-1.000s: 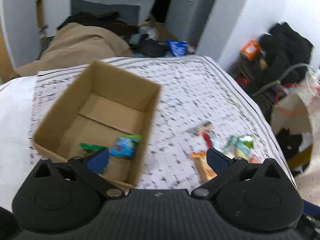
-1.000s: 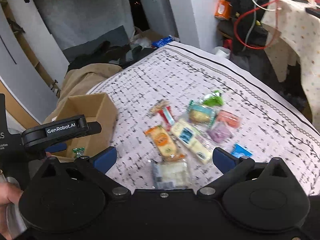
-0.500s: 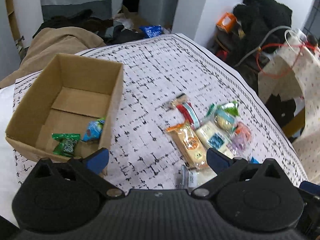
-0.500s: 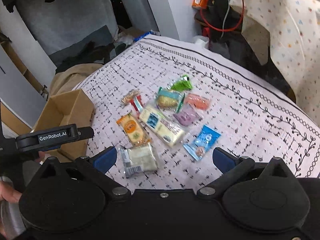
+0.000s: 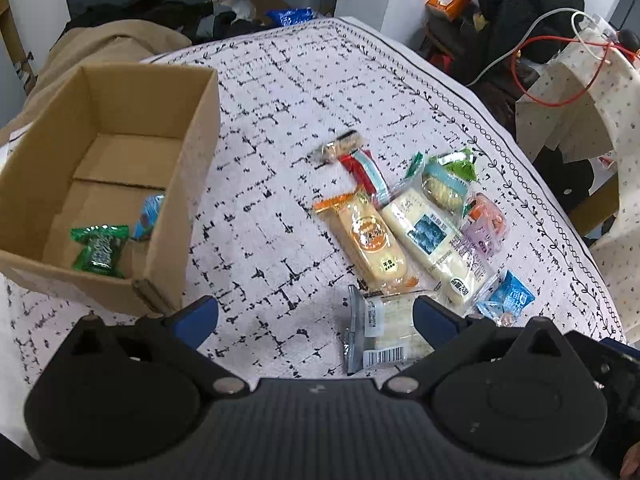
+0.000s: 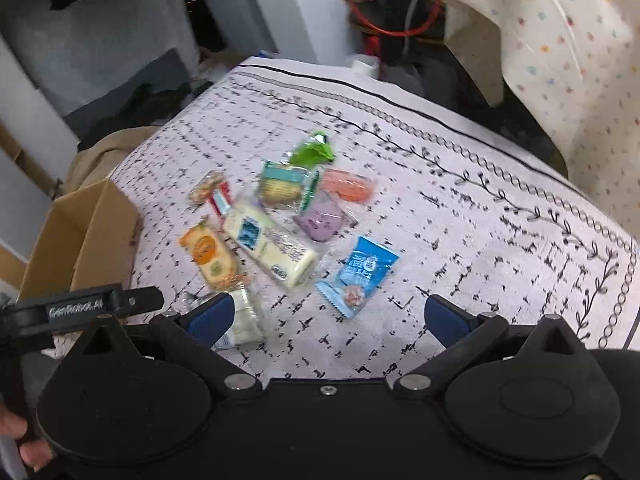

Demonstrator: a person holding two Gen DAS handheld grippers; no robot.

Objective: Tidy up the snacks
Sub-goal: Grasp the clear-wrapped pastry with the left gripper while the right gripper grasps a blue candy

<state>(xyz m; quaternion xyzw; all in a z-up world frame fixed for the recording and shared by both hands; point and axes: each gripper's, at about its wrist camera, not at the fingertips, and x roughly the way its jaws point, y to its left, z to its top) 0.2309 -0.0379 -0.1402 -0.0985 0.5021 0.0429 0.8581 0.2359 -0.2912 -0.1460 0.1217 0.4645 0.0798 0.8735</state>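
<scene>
Snacks lie clustered mid-frame on the patterned tablecloth [image 5: 280, 128]. From my left wrist view: orange-labelled packet [image 5: 368, 240], long white packet [image 5: 436, 248], clear-wrapped packet [image 5: 380, 332] with a barcode nearest the camera, blue sachet [image 5: 508, 296] at lower right.

Only this view looks into the cardboard box [image 5: 196, 152], at left of frame: a green candy [image 5: 100, 248] and a blue wrapper [image 5: 146, 216] rest on its floor. The right wrist view shows just the box's outer corner [image 6: 100, 224] at left edge.

Only the right view catches the left gripper's side, lower left, lettered "GenRobot.AI", with a hand [image 6: 24, 436] beneath it.

Packet print is too blurred for me to read.

Left gripper [image 5: 316, 316]: fingers apart, nothing between them. Right gripper [image 6: 326, 316]: fingers wide apart, empty, blue sachet [image 6: 360, 272] just beyond them.
</scene>
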